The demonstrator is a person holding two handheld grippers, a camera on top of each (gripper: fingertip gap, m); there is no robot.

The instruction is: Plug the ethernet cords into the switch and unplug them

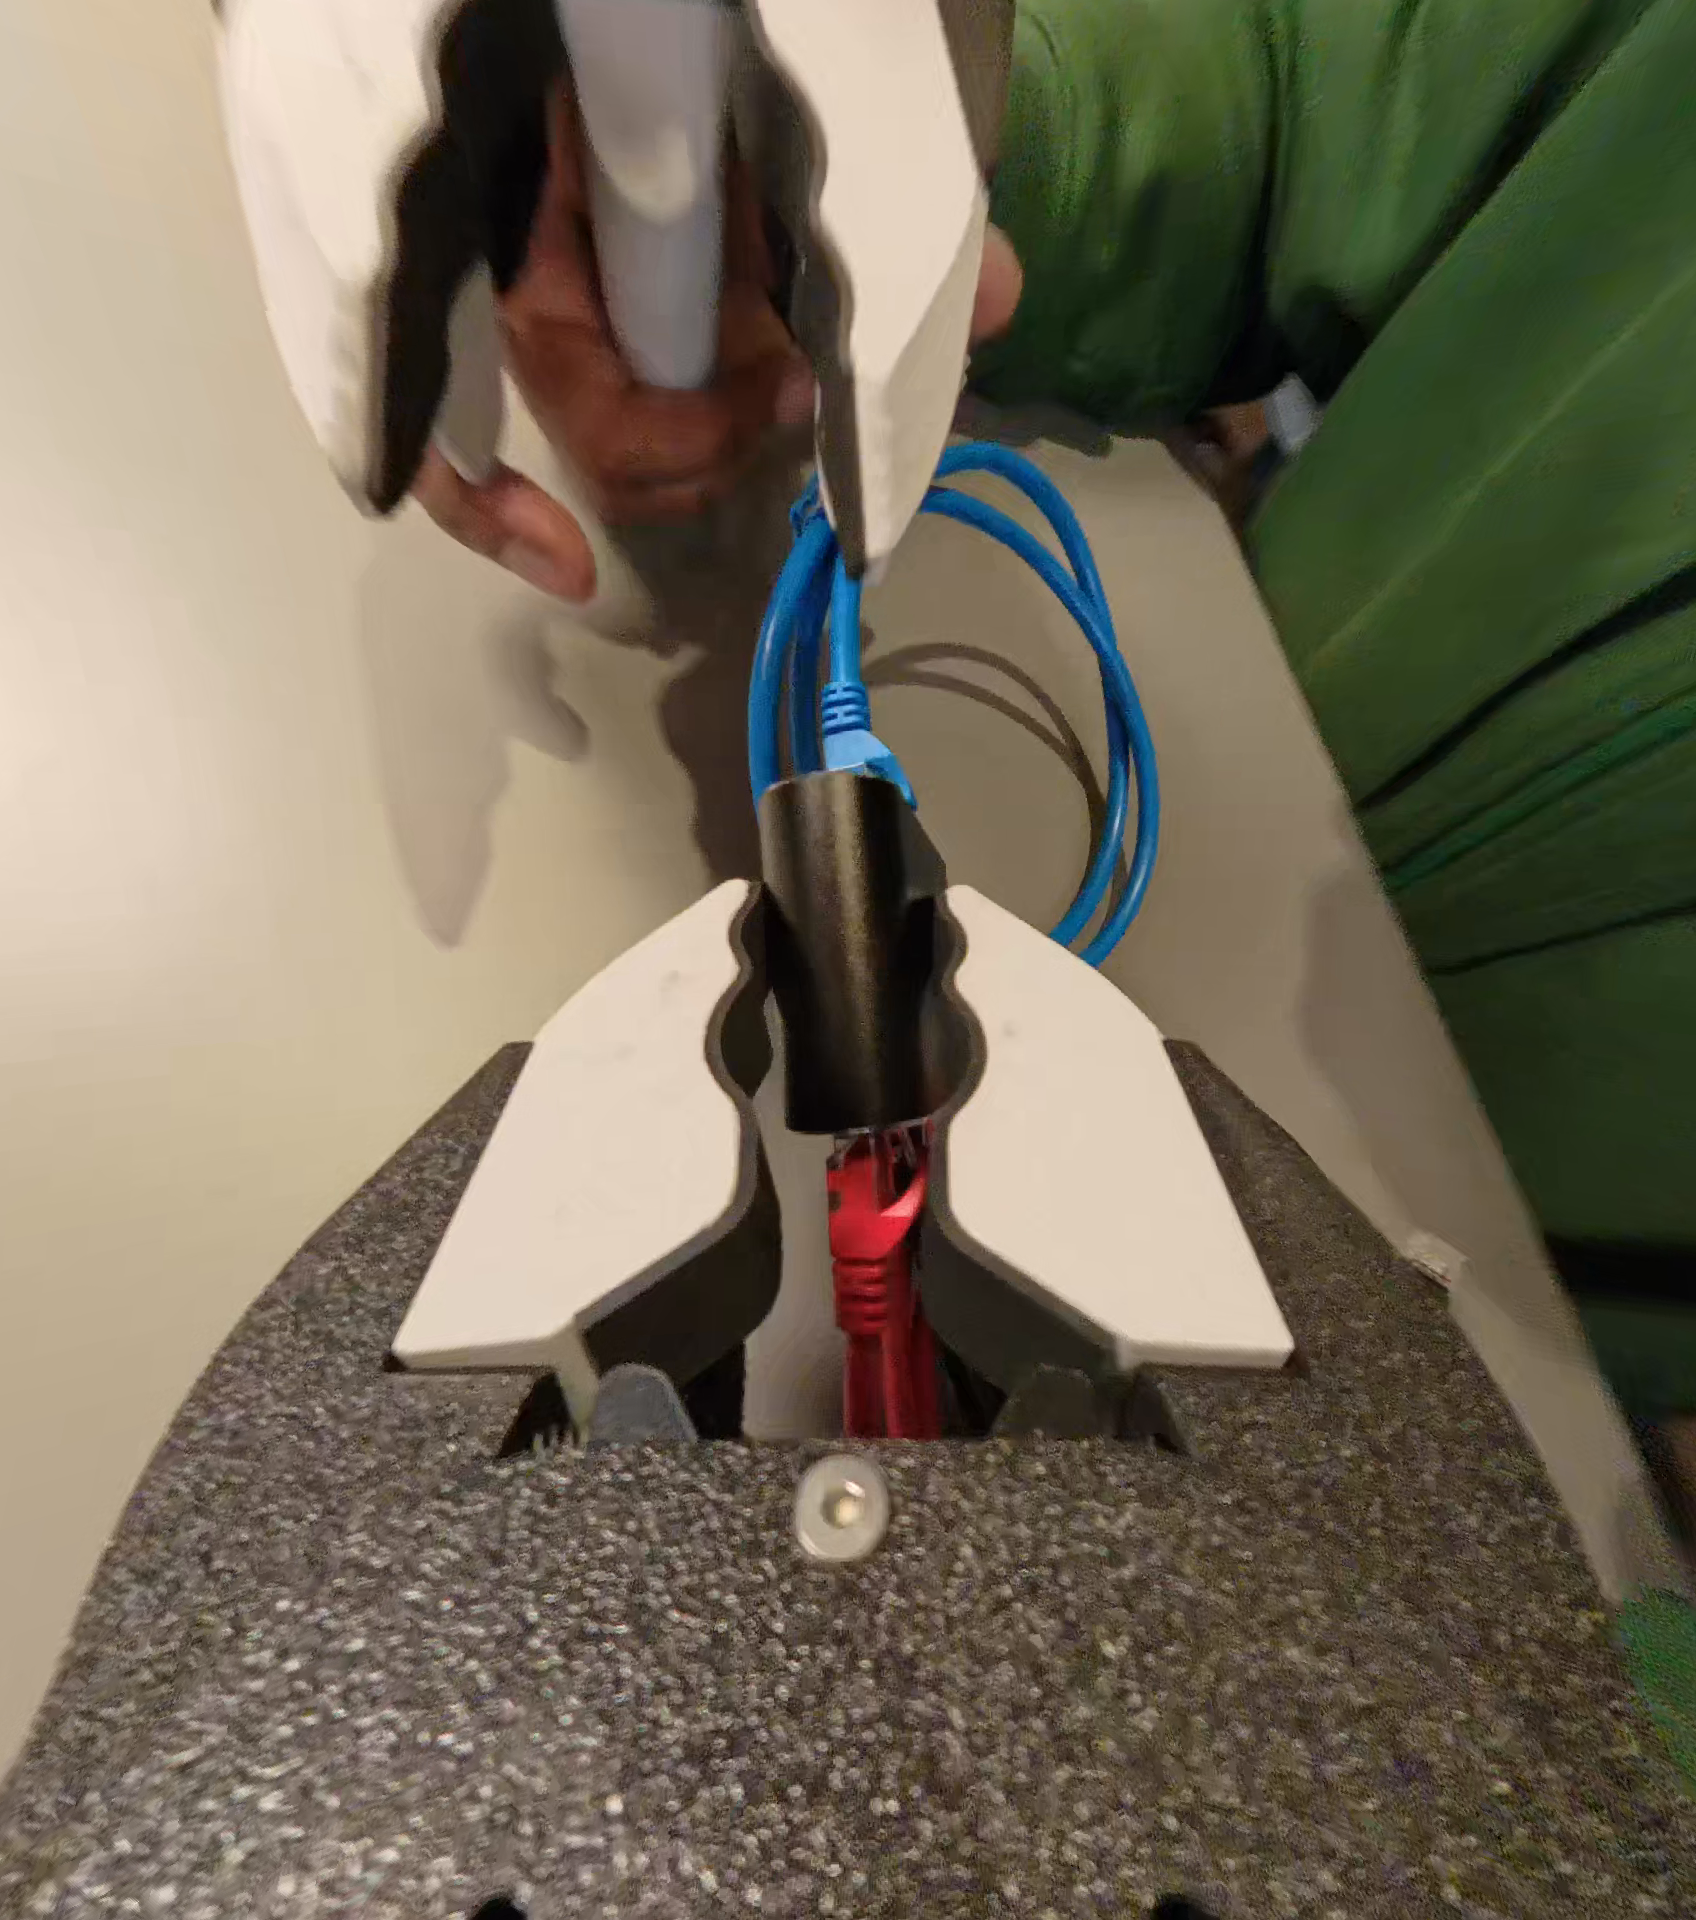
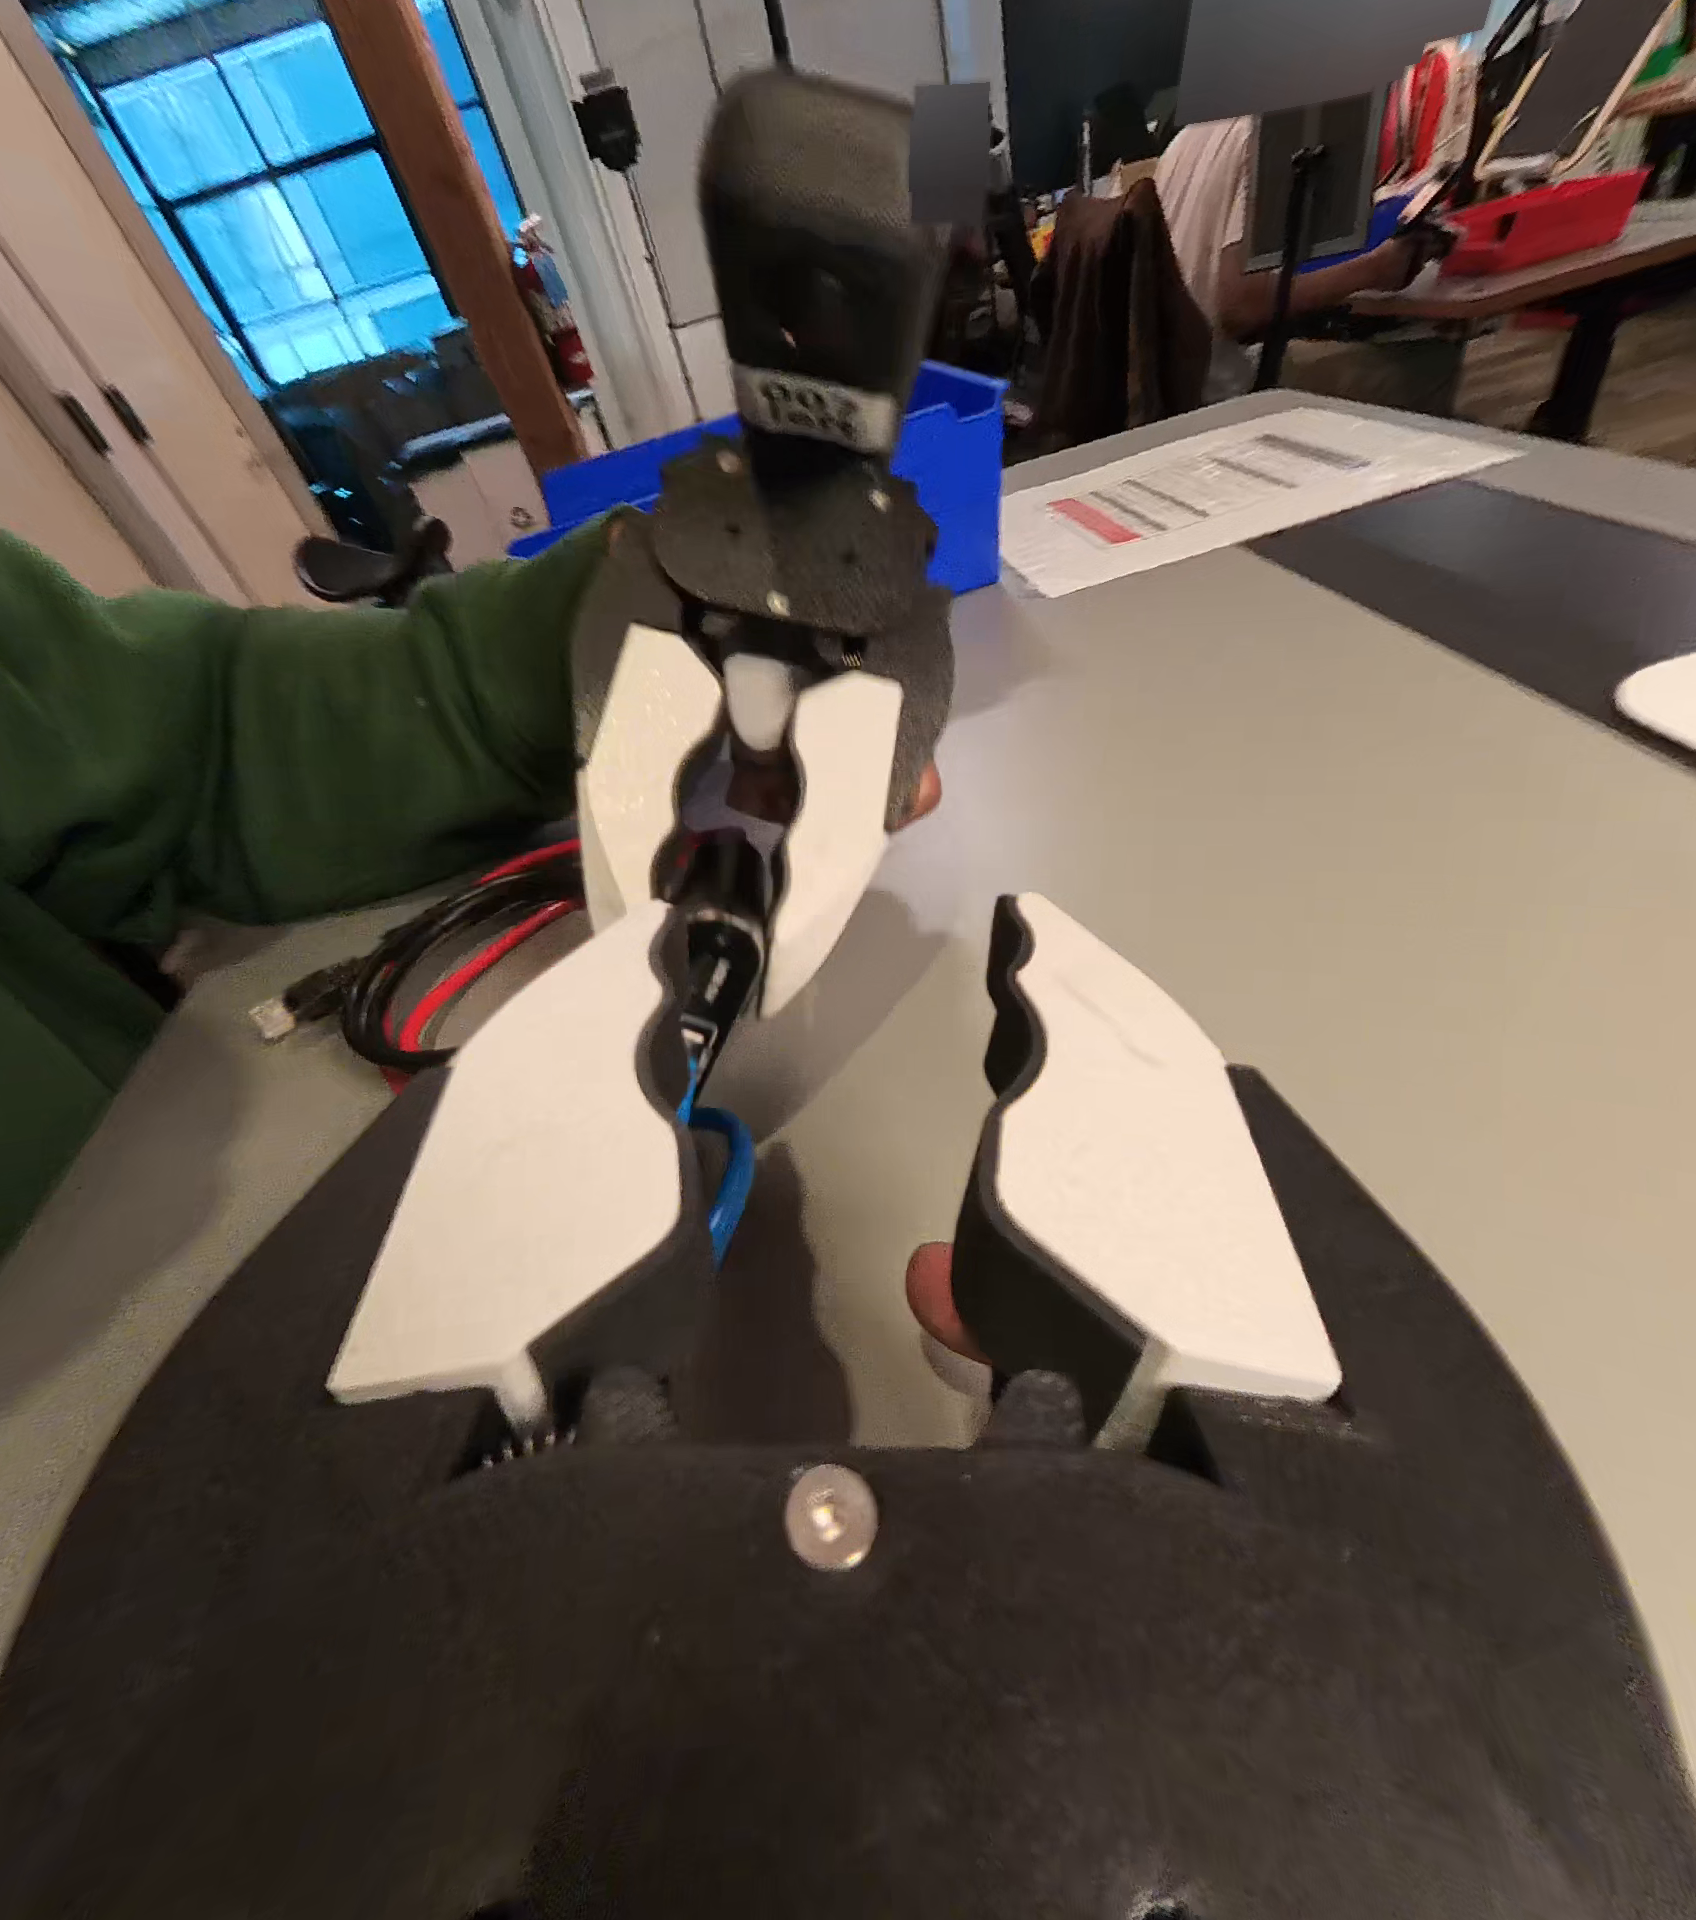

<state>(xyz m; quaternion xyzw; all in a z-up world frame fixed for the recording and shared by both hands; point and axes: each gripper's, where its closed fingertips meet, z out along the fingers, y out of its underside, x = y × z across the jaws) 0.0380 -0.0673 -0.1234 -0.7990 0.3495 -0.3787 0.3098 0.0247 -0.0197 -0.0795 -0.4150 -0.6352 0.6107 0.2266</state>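
Left wrist view: the left claw (image 1: 849, 935) is clamped on a black switch (image 1: 849, 956), a small tube-shaped block pinched between its two white fingers (image 1: 615, 1122) and sticking out past their tips. One red cord (image 1: 875, 1309) is plugged into the switch's near end and runs back between the fingers toward the camera. One blue cord (image 1: 1083, 665) is plugged into the far end, its plug (image 1: 849, 727) just beyond the switch, the rest coiled in a loop on the pale table (image 1: 148, 727) to the right. The right claw (image 1: 636, 499) hangs at the far side, spread wide, one fingertip touching or just beside the blue cord above its plug; blur hides which. A hand (image 1: 615, 416) shows behind it and a green sleeve (image 1: 1498, 468) fills the right.

Right wrist view: the right claw (image 2: 823, 925) stands wide open, holding nothing, with the switch (image 2: 719, 935) and blue cord (image 2: 719, 1164) just beside its left finger (image 2: 532, 1143). The left claw (image 2: 730, 935) faces it from beyond, gripping the switch. At left on the table (image 2: 1239, 831) lies a coil of red and black cord (image 2: 470, 935). Farther off are one blue bin (image 2: 948, 457) and one sheet of paper (image 2: 1239, 488).
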